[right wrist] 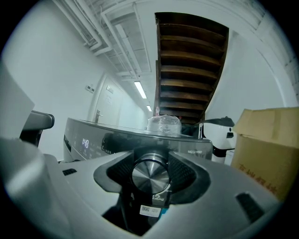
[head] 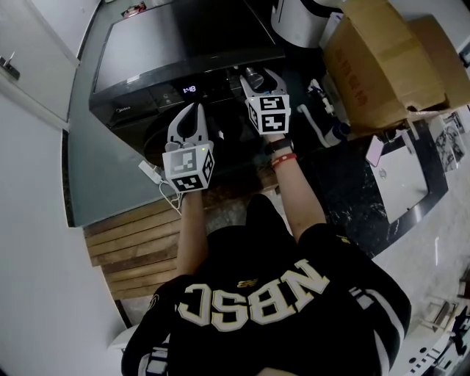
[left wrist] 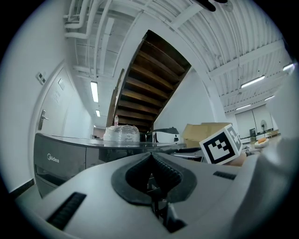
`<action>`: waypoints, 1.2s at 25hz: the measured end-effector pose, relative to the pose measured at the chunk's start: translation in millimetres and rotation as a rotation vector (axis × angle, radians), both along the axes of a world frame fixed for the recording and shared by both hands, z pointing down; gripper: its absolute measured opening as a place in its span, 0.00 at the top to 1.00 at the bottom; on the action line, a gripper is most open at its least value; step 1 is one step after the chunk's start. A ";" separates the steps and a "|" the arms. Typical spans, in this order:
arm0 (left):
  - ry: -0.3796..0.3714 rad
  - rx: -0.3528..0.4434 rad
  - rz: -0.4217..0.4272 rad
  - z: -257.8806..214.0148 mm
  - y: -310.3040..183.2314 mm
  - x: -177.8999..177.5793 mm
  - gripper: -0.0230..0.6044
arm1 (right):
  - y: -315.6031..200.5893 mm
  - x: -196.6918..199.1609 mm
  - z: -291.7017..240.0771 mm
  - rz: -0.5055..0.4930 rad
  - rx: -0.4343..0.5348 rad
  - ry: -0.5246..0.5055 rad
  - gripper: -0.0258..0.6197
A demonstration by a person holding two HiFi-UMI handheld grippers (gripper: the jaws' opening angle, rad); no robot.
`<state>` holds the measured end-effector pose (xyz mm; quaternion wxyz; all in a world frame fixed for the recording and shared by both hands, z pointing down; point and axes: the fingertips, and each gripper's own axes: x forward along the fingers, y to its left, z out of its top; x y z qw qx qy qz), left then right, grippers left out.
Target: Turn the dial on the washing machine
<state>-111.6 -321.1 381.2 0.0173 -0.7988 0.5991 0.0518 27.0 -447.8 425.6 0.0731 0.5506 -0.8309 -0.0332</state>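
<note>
The dark washing machine (head: 183, 44) stands in front of me, its lit display (head: 189, 89) on the front panel. The metal dial (head: 254, 74) sits to the right of the display. My right gripper (head: 258, 79) points level at the panel, and its ribbed pads lie against both sides of the dial (right wrist: 150, 175). My left gripper (head: 192, 111) hovers to the left, short of the machine's front. Its jaw tips (left wrist: 151, 155) meet with nothing between them. From the left gripper view I see the right gripper's marker cube (left wrist: 222, 144).
Cardboard boxes (head: 382, 59) stand to the right of the machine, and a white appliance (head: 297, 18) behind them. A plastic-wrapped bundle (right wrist: 163, 124) lies on the machine's top. Wooden slats (head: 139, 242) lie on the floor at my left, and a white door (head: 29, 59) is further left.
</note>
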 end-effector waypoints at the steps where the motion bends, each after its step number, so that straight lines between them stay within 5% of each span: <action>1: 0.000 0.000 -0.005 -0.4 0.2 -1.6 0.94 | -0.1 -0.8 -0.2 0.000 -0.001 -0.003 0.60; 5: 0.005 -0.007 -0.023 0.7 0.2 -4.9 0.94 | -1.1 4.5 0.8 0.024 -0.027 -0.091 0.60; 15: 0.007 0.002 -0.023 -2.1 0.8 -8.1 0.94 | -4.9 25.3 3.4 0.099 -0.166 -0.600 0.59; 24: 0.001 0.005 -0.010 -3.9 2.8 -4.1 0.94 | -2.0 21.6 -2.3 0.104 -0.144 -0.480 0.59; 30: 0.003 0.000 -0.004 -2.3 3.2 -2.3 0.94 | -4.1 28.3 2.0 0.110 -0.202 -0.633 0.59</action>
